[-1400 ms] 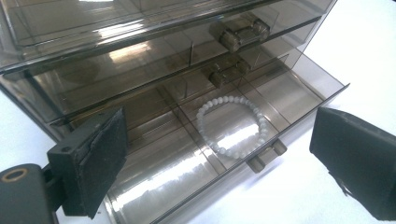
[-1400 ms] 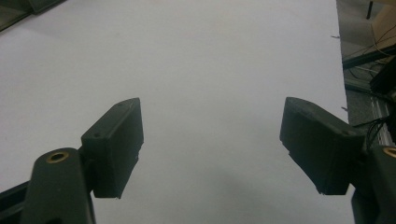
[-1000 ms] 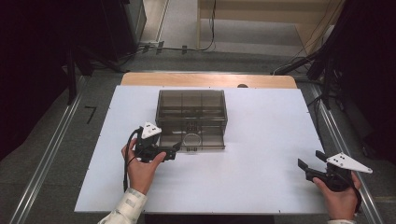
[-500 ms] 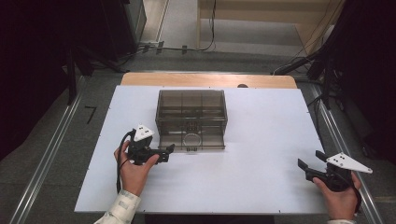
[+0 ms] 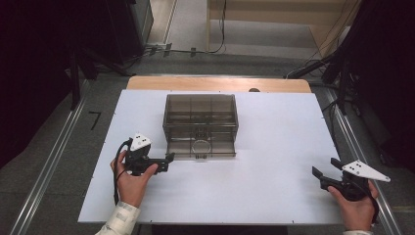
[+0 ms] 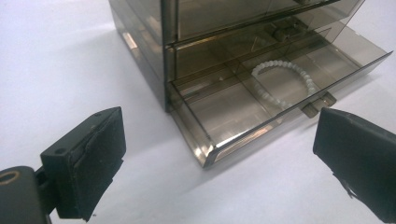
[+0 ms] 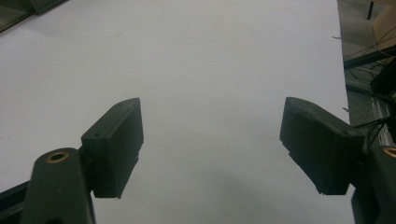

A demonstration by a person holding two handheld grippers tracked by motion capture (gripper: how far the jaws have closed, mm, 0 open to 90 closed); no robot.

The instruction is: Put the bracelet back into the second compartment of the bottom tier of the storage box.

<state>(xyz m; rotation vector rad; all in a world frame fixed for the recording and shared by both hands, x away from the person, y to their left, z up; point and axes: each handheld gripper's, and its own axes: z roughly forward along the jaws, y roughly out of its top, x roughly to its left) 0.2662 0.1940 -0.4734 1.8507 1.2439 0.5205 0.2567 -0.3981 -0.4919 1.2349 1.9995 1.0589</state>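
So you've got a smoky see-through drawer box (image 5: 200, 125) sitting around the middle of the white desk (image 5: 274, 196), a bit toward the far edge. Its bottom drawer (image 6: 280, 100) is pulled out toward you, and there's a white bead bracelet (image 6: 282, 79) lying in it, in a middle compartment just behind the drawer's front wall. Behind the bracelet, further into the box, there's a small dark item I can't make out.

Your left tool (image 5: 166, 159) is down near the front left corner of the box, close to the drawer but not touching it. From the left gripper view the jaws are spread wide with nothing between them, and the drawer's corner sits right in the gap ahead of them. Your left hand (image 5: 132, 178) wraps the handle, with the cable (image 5: 116, 171) looping down beside your wrist and a pale sleeve cuff (image 5: 120, 220) at the bottom edge.

Your right tool (image 5: 325, 169) is way over at the near right corner of the desk, well apart from the box. It's also released, jaws wide, holding nothing, with bare white desk under it in the right gripper view. The grey three-cornered plate (image 5: 364, 170) sits on top, and your right hand (image 5: 357, 208) is gripping it from below.

Beyond the white surface you can see a strip of wooden tabletop (image 5: 220, 84) at the far edge, then grey floor (image 5: 44, 147) and some cables further back.
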